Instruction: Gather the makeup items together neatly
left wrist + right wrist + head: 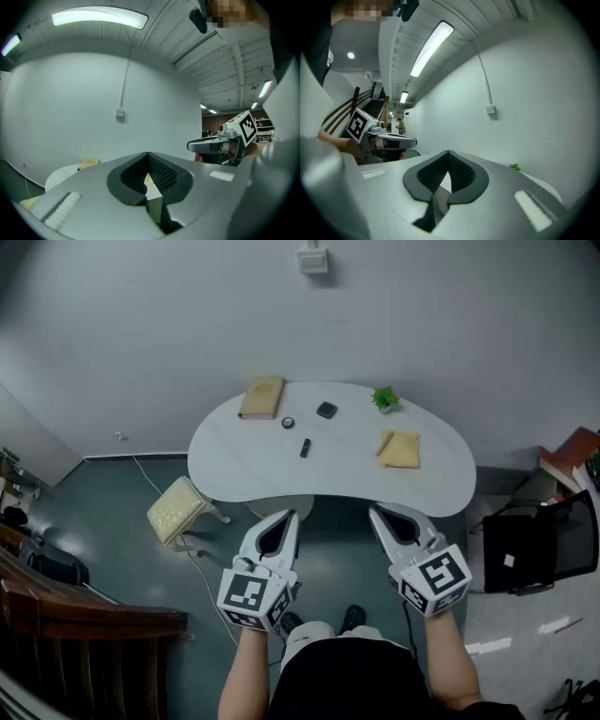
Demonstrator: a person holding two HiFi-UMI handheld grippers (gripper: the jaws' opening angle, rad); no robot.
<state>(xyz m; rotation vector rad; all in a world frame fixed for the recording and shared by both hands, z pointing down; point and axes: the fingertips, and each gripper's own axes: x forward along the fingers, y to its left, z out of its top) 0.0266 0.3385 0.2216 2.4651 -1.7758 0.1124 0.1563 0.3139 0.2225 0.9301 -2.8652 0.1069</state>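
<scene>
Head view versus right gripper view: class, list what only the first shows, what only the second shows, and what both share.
Only the head view: three small dark makeup items and two flat yellow items on the white table, plus a stool. Only the right gripper view: a ceiling light and a distant person. Both: the plant, the wall box, the left hand-held gripper and the right hand-held gripper, each shut.

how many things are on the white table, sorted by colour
yellow-tan: 2, flat piece at the far left, flat piece at the right
dark: 3, square case, round piece, stick
green: 1, small plant
total: 6
</scene>
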